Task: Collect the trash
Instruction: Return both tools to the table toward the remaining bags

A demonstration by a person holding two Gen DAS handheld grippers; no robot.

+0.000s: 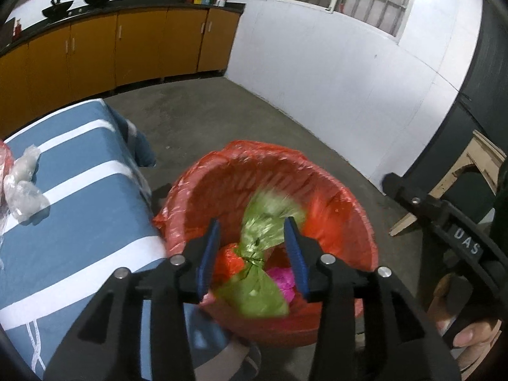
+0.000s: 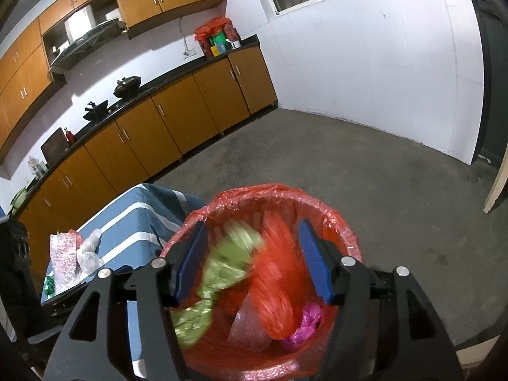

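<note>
Left wrist view: left tongs point(image 1: 252, 247) parted above the red-lined bin point(image 1: 355, 209), green bag point(image 1: 257, 254) loose between the pads, blurred. Right tongs point(image 2: 254, 263) wide apart, gripping nothing; clear wrappers point(image 1: 22, 184) lie on the striped counter point(image 1: 95, 209), left.

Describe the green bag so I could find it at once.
Beside the blue striped table stands a bin lined with red plastic. Inside it, among a red bag and a pink bag, lies the green bag. It is the only green one, shiny and knotted at its middle.
</note>
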